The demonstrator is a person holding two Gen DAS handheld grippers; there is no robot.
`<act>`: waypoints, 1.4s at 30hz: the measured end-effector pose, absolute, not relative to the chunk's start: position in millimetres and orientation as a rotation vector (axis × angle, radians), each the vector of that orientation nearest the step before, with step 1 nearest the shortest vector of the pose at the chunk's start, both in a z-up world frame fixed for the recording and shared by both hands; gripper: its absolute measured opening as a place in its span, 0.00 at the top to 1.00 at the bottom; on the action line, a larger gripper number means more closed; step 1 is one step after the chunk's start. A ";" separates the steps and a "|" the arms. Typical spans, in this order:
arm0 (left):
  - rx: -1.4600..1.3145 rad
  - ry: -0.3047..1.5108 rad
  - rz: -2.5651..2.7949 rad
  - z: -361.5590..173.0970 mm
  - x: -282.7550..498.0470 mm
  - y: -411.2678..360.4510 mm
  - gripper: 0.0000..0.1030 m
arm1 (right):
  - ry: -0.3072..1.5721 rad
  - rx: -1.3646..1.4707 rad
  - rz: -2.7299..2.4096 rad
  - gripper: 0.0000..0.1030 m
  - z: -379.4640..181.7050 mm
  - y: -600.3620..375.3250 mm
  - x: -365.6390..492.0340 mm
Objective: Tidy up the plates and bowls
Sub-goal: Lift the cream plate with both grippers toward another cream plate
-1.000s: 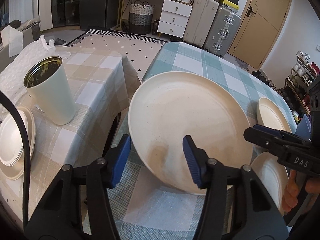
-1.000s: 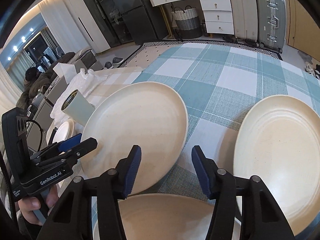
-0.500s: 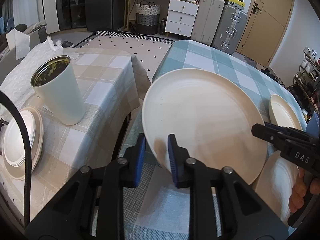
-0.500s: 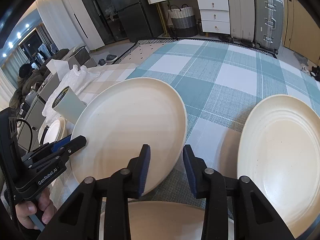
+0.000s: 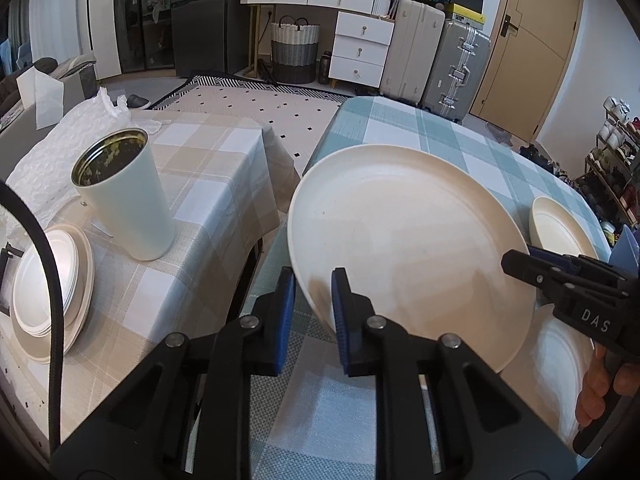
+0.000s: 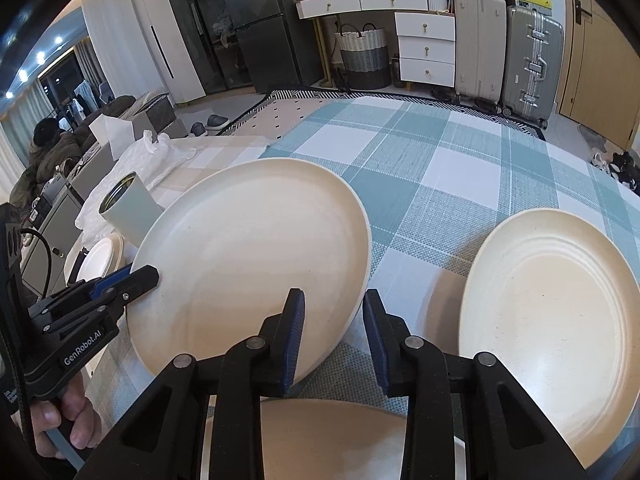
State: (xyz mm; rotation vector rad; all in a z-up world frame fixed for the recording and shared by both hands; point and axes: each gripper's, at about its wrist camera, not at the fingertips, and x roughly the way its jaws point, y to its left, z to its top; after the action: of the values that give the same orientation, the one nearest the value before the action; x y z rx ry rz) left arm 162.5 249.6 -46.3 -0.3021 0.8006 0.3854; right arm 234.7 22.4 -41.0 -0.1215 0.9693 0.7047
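Even indoor light, fisheye-warped edges

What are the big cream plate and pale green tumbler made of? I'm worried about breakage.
Big cream plate: probably melamine or ceramic, given its matte, faintly speckled surface and thin rim. Pale green tumbler: apparently coated metal, given its shiny metallic inside.

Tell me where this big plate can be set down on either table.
Bare teal-checked cloth stretches beyond the large cream plate toward the suitcases. The beige-checked cloth is bare behind the pale green tumbler. Crowded: the near edge, between the ridged cream plate and the white plate stack.
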 end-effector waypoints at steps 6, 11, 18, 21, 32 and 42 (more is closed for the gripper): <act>-0.277 0.755 0.384 -27.4 151.7 237.7 0.85 | 0.925 -0.126 0.703 0.69 -29.5 13.8 223.4; -0.268 0.725 0.371 -10.9 140.3 226.6 0.85 | 0.906 -0.106 0.706 0.69 -18.5 1.7 213.5; -0.242 0.696 0.354 11.2 124.3 207.1 0.85 | 0.878 -0.069 0.704 0.69 -4.0 -18.1 197.8; -0.238 0.690 0.346 18.8 116.4 198.5 0.85 | 0.870 -0.059 0.703 0.69 0.3 -26.0 190.0; -0.212 0.680 0.307 31.7 91.4 157.3 0.85 | 0.847 -0.011 0.692 0.69 7.3 -61.5 158.6; -0.187 0.672 0.282 37.4 64.6 122.7 0.85 | 0.827 -0.022 0.660 0.69 13.8 -87.2 127.5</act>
State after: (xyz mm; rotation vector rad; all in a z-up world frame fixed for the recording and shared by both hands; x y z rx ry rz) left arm 64.6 122.7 37.4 -0.1873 0.6716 0.2821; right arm 127.5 -87.2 13.8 -0.0221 0.8265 0.6598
